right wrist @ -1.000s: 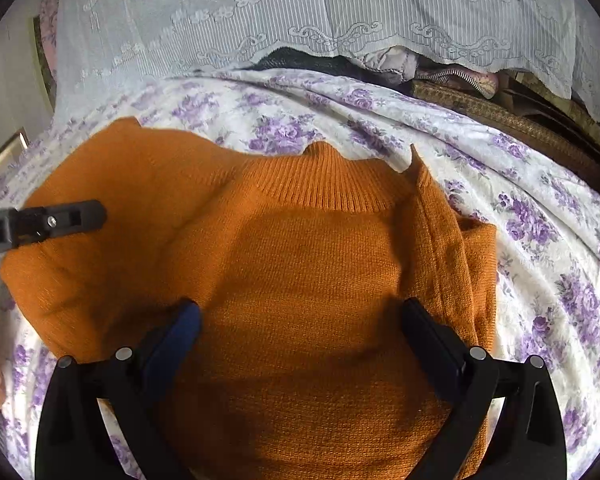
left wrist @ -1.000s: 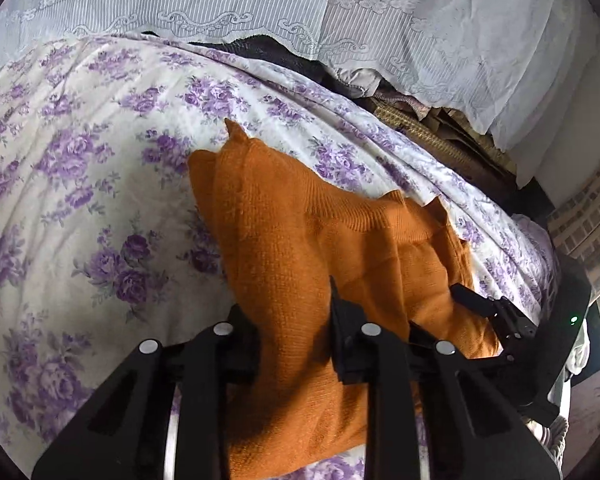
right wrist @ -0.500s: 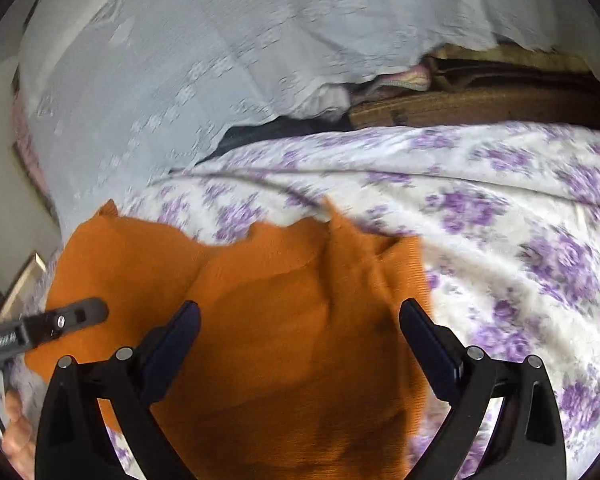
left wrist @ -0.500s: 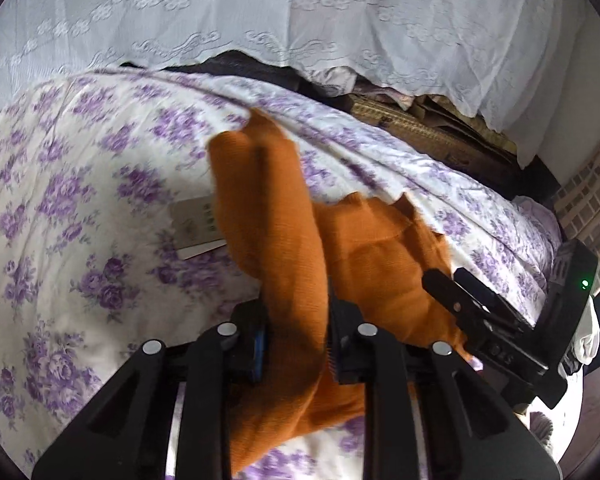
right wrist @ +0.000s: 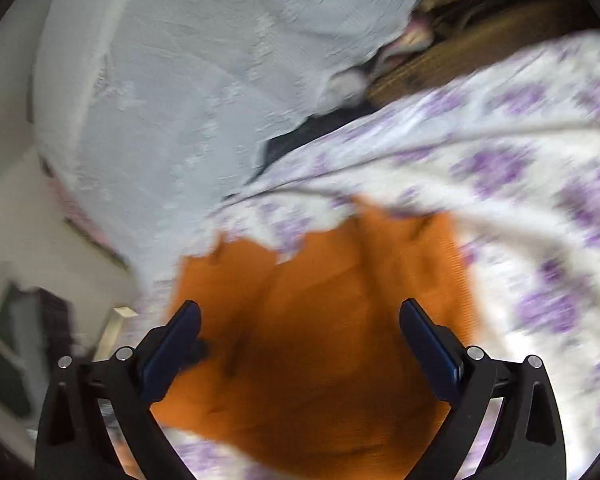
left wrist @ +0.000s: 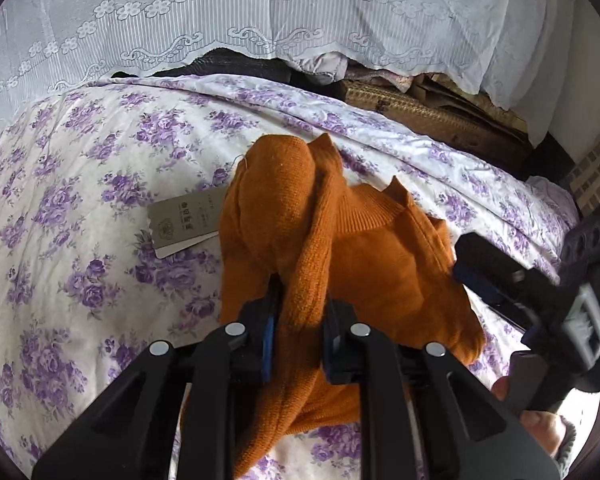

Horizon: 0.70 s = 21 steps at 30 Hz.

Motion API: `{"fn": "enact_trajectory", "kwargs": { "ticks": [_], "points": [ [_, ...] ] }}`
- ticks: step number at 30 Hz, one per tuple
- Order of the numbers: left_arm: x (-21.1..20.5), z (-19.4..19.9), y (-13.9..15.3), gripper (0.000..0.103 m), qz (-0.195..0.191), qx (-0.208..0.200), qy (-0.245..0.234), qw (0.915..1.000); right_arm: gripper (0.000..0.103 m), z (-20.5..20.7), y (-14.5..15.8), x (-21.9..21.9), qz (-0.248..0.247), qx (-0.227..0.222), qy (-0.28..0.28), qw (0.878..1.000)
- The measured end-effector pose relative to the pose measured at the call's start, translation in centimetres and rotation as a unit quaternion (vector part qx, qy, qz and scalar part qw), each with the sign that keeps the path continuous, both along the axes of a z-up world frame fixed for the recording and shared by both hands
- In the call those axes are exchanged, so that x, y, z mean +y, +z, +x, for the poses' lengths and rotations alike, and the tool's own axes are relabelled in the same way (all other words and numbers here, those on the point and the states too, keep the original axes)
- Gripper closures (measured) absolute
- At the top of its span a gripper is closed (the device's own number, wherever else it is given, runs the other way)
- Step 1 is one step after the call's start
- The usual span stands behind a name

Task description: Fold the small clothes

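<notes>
Your left claw (left wrist: 298, 332) grips lifted sweater (left wrist: 364, 264) fold, frame centre; rest trails to right on bed (left wrist: 60, 208). Your right claw (right wrist: 300, 336), spread open, hovers above sweater, empty.

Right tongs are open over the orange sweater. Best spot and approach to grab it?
Probably the right-hand edge of the sweater, near the bottom corner. It lies flat on the flowered bedspread with its border exposed, so the open right tongs can come in from the right and pinch the edge. The left tongs already grip the bunched left side.
</notes>
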<state>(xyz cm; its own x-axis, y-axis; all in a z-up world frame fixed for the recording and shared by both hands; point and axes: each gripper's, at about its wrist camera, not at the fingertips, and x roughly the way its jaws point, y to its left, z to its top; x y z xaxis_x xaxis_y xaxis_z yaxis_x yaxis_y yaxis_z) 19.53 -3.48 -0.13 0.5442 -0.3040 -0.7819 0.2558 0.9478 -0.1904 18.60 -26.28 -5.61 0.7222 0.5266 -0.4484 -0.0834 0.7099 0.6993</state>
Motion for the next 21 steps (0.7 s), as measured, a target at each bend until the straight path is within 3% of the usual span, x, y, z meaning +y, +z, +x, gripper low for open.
{"fn": "enact_trajectory", "kwargs": {
  "ticks": [3, 7, 11, 15, 17, 18, 19, 20, 21],
  "points": [
    [-0.7, -0.9, -0.3, 0.087, 0.006, -0.008, -0.007, 0.9999, 0.003, 0.6, 0.3, 1.4, 0.074, 0.007, 0.062, 0.995],
    [-1.3, -1.7, -1.1, 0.087, -0.008, -0.014, -0.007, 0.9998, 0.003, 1.3, 0.7, 4.1, 0.094, 0.025, 0.115, 0.989],
    [-1.6, -2.5, -1.6, 0.086, -0.007, -0.025, -0.008, 0.9996, 0.004, 2.8, -0.7, 5.8, 0.111, 0.052, 0.128, 0.984],
    [-1.4, -3.5, -1.5, 0.085, -0.003, -0.042, -0.012, 0.999, 0.028, 3.8, -2.3, 5.7, 0.138, 0.069, 0.134, 0.979],
    [-1.0, -4.2, -1.4, 0.08, -0.009, -0.05, -0.011, 0.9987, 0.054, 3.7, -2.8, 5.5, 0.141, 0.074, 0.132, 0.978],
    [-0.7, -4.9, -1.2, 0.077, -0.005, -0.06, -0.006, 0.9982, 0.06, 3.7, -2.7, 5.5, 0.129, 0.07, 0.128, 0.981],
    [-0.4, -5.6, -1.0, 0.063, 0.001, -0.068, -0.001, 0.9977, 0.073, 3.5, -2.6, 5.4, 0.119, 0.066, 0.124, 0.983],
    [-0.1, -6.5, -0.6, 0.038, 0.012, -0.08, 0.007, 0.9967, 0.081, 3.4, -2.5, 5.2, 0.108, 0.063, 0.118, 0.985],
    [0.3, -7.6, -0.2, 0.025, 0.025, -0.098, 0.018, 0.9947, 0.083, 3.3, -2.4, 5.0, 0.104, 0.062, 0.113, 0.986]
  ]
}}
